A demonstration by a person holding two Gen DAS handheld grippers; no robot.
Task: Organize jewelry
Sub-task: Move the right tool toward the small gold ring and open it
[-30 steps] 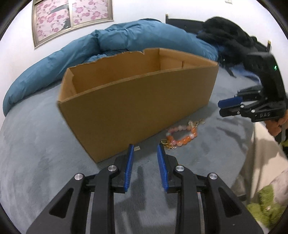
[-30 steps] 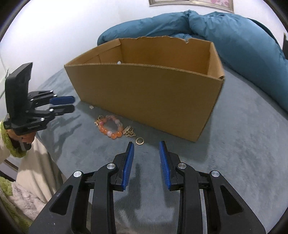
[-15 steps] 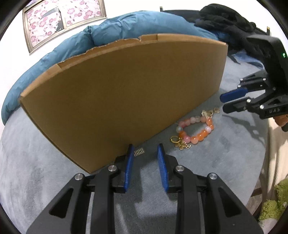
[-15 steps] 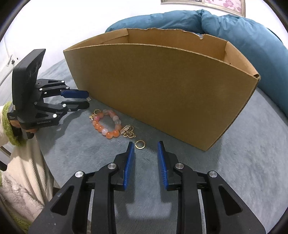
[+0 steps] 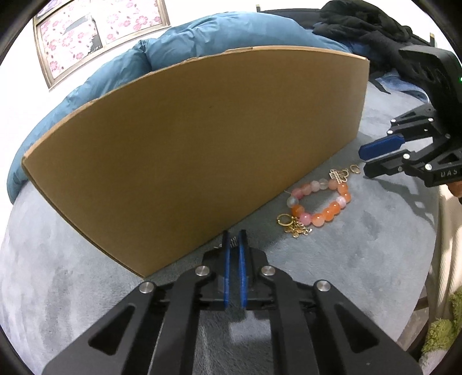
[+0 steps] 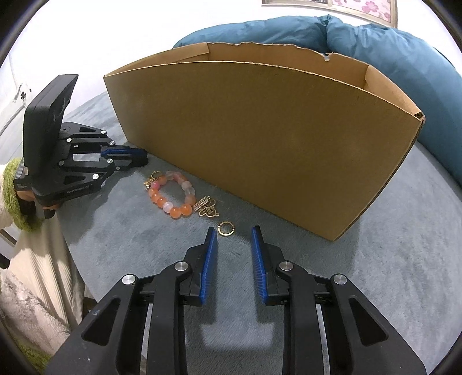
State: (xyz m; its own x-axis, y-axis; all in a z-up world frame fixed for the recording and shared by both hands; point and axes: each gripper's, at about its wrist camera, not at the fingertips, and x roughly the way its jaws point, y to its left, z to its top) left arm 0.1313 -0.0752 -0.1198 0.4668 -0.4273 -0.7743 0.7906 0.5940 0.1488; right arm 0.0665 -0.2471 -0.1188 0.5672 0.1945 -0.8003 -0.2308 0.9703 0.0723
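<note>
My left gripper is shut on a small gold piece at the foot of the cardboard box; only a sliver of the piece shows between the pads. To its right lie an orange bead bracelet, a gold hoop with charms and a gold pendant. My right gripper stands open low over the bed, with a small gold ring just off its tips. The bracelet and pendant lie beyond it, and the left gripper is at the far left.
The grey bed cover carries everything. A blue duvet is heaped behind the box, and black clothes lie at the back right. The bed's edge drops off close to the jewelry. A green-cuffed sleeve holds the left gripper.
The left gripper sank toward the box's foot and its jaws closed on the small gold piece. The right gripper dropped lower toward the gold ring, with its jaws a little narrower.
</note>
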